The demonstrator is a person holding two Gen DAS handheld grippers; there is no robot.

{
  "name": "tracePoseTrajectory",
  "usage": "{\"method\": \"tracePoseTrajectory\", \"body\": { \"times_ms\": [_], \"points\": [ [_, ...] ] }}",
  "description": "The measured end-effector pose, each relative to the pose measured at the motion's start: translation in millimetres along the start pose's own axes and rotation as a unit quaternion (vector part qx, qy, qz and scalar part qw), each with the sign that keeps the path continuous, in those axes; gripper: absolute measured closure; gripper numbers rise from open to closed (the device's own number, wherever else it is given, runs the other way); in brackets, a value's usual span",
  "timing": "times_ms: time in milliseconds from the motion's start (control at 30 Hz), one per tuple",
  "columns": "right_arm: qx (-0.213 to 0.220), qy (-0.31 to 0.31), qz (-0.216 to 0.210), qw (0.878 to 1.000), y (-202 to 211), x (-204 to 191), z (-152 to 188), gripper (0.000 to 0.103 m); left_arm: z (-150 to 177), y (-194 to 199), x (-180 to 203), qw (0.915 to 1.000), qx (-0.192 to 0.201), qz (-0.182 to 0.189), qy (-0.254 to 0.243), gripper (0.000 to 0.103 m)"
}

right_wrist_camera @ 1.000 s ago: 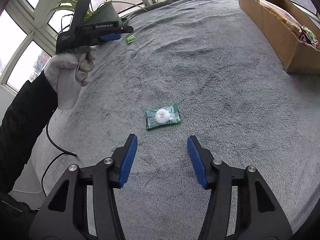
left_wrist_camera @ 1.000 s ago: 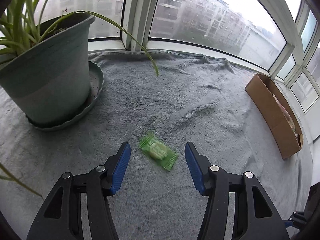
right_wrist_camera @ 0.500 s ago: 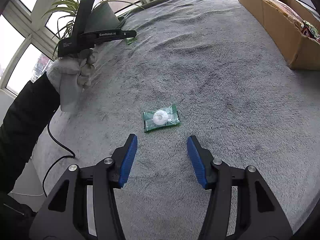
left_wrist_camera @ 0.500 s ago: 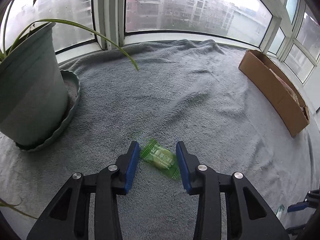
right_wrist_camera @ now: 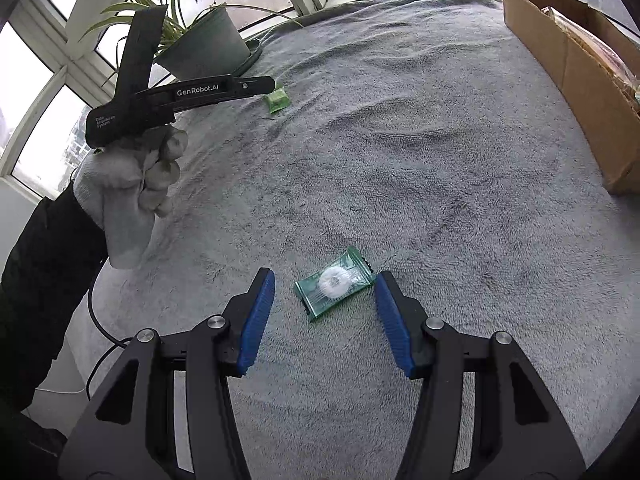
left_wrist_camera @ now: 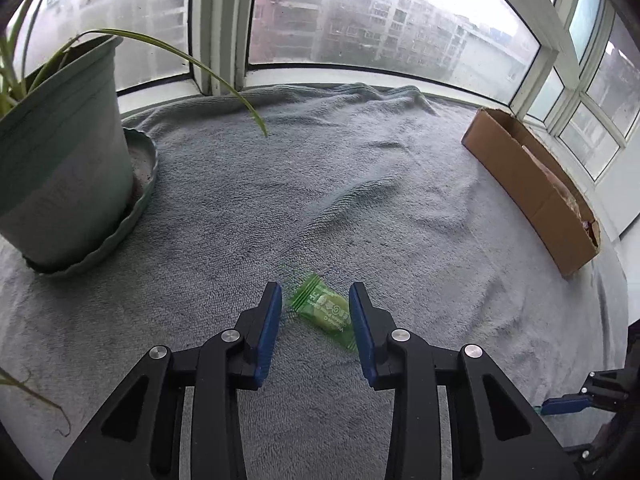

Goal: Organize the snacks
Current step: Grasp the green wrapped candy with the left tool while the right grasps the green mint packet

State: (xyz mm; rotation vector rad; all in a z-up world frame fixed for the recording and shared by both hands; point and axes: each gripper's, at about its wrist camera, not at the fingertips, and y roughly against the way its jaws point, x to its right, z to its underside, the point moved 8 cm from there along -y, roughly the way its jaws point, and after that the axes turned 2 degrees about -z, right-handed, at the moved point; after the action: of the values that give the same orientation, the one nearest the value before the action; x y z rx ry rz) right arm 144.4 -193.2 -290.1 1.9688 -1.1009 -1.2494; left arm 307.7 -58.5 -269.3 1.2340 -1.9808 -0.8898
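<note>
A light green wrapped candy (left_wrist_camera: 322,310) lies slantwise on the grey blanket (left_wrist_camera: 360,184), and my left gripper (left_wrist_camera: 314,304) is shut on it, blue pads against the ends of its wrapper. The right wrist view shows the same candy (right_wrist_camera: 277,99) at the tip of the left gripper (right_wrist_camera: 272,87), held by a gloved hand (right_wrist_camera: 128,184). A dark green packet with a white disc (right_wrist_camera: 334,282) lies flat between the jaws of my right gripper (right_wrist_camera: 324,292), which stands open; the right pad is close to the packet's corner.
An open cardboard box (left_wrist_camera: 528,184) with snack packs inside stands along the right edge, also at the upper right (right_wrist_camera: 568,60). A potted plant in a green pot (left_wrist_camera: 60,168) on a saucer sits far left. A black cable (right_wrist_camera: 100,320) hangs off the blanket's left edge.
The left jaws narrowed from wide apart to the ends of the light green candy, then held. The right gripper moved forward, so the dark green packet now lies between its jaws.
</note>
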Motion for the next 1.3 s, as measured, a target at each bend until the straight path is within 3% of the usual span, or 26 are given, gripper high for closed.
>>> {"method": "tracePoseTrajectory", "body": {
  "times_ms": [67, 200, 333, 600, 800, 1000, 1133, 1300],
  "points": [
    [-0.005, 0.001, 0.006, 1.0, 3.5, -2.9, 4.1, 0.047, 3.6, 9.4, 0.4, 1.0, 0.003, 0.006, 0.003, 0.07],
    [-0.035, -0.016, -0.028, 0.999, -2.8, -9.3, 13.9, 0.047, 13.4, 13.9, 8.3, 0.9997, -0.01, 0.024, -0.003, 0.07],
    [-0.026, -0.018, -0.013, 0.999, -12.5, -7.5, 2.9, 0.051, 22.4, 2.7, 14.8, 0.9988, -0.036, 0.033, -0.005, 0.07],
    [-0.013, 0.003, 0.015, 1.0, -24.2, -12.6, -13.3, 0.052, 14.5, -4.2, 19.4, 0.9989, -0.034, 0.033, 0.0, 0.07],
    [-0.012, 0.015, 0.025, 1.0, -25.5, -14.2, -14.4, 0.052, 6.3, -13.5, 29.8, 0.9993, -0.029, 0.021, -0.013, 0.07],
    [-0.008, 0.04, 0.055, 0.998, -27.4, -15.2, -15.0, 0.052, 1.0, -21.8, 39.9, 0.998, -0.026, -0.019, -0.054, 0.07],
    [-0.011, 0.086, 0.09, 0.992, -31.3, -21.5, -13.7, 0.052, 2.5, -22.9, 39.6, 0.9963, -0.019, -0.046, -0.07, 0.079],
    [-0.015, 0.125, 0.125, 0.984, -28.0, -18.1, -11.1, 0.075, 3.3, -21.8, 36.0, 0.9954, -0.02, -0.055, -0.076, 0.083]
  ]
}}
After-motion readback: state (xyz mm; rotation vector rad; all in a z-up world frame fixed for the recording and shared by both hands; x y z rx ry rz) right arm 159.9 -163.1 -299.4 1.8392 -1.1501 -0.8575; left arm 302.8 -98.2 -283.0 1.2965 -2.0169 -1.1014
